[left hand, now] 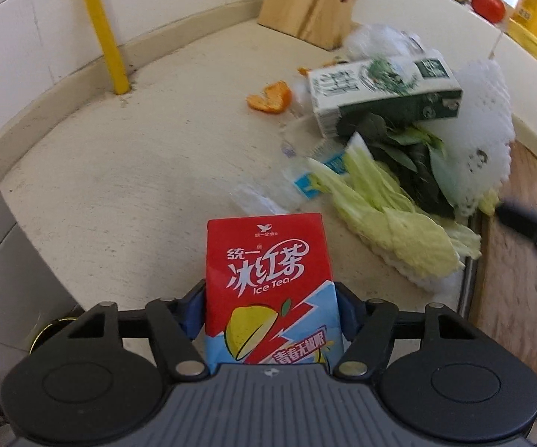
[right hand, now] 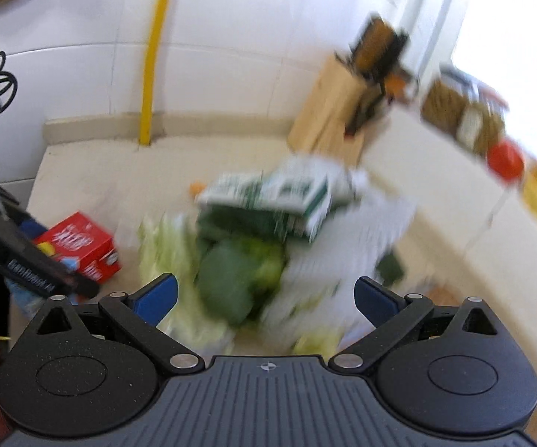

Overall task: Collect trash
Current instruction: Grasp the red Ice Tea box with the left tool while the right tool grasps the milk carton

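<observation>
Left wrist view: the left gripper (left hand: pixel 270 313) is clamped on a red ice tea carton (left hand: pixel 268 283), its blue pads pressed against the carton's two narrow sides. The carton's long axis runs straight ahead along the fingers, with its top end pointing away from the camera toward the beige countertop (left hand: pixel 127 186); the label faces up and reads upright.

Taking that carton as the landmark, the rest of the trash lies ahead of it and to its right. Just beyond its far end is a crumpled clear plastic wrapper (left hand: pixel 298 182). Past the wrapper, pale cabbage leaves (left hand: pixel 391 223) and dark green leaves (left hand: pixel 406 156) lie in a heap, with a green-and-white carton (left hand: pixel 384 93) on its side on top, its long axis running left to right. White foam netting (left hand: pixel 484 123) sits to the right of that heap. An orange peel (left hand: pixel 270 98) lies farther ahead, near the carton's centre line, and a wooden knife block (left hand: pixel 309 0) stands farthest back.

In the right wrist view, heavily blurred, the right gripper (right hand: pixel 264 298) stands wide apart with nothing between its pads, above the leaf heap; the red carton appears far to the left.
</observation>
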`<move>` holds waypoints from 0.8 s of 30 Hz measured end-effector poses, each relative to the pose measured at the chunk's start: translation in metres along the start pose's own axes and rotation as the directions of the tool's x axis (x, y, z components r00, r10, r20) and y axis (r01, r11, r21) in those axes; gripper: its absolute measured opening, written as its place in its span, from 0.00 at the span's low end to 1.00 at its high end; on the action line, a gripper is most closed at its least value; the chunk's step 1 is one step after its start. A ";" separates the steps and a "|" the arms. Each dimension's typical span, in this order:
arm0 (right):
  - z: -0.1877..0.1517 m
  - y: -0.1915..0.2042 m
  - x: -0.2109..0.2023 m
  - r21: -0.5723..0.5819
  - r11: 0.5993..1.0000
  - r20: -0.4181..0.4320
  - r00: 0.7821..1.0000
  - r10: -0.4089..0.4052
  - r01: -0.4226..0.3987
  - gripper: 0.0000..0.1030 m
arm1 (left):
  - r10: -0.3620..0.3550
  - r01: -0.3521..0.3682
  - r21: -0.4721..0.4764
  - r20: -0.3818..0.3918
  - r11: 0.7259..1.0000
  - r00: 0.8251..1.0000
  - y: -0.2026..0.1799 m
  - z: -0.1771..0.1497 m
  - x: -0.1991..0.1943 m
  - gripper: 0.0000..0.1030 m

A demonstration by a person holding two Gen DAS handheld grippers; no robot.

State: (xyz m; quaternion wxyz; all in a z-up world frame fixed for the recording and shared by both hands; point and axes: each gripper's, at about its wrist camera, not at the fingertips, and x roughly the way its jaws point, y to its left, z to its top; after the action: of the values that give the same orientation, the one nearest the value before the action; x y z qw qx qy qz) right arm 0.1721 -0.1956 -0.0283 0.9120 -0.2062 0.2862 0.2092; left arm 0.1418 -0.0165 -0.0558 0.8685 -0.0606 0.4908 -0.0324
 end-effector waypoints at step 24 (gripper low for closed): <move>0.076 0.009 0.146 -0.491 0.837 -0.325 0.942 0.080 -0.240 0.80 | -0.142 0.140 0.070 0.021 0.988 0.990 0.013 0.024 0.021 0.63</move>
State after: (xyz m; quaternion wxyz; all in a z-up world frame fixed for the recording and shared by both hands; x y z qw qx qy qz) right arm 0.3105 -0.1121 -0.0621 0.7478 -0.4505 0.3656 0.3227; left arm 0.1733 -0.0045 -0.0629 0.8719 -0.0658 0.4728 -0.1096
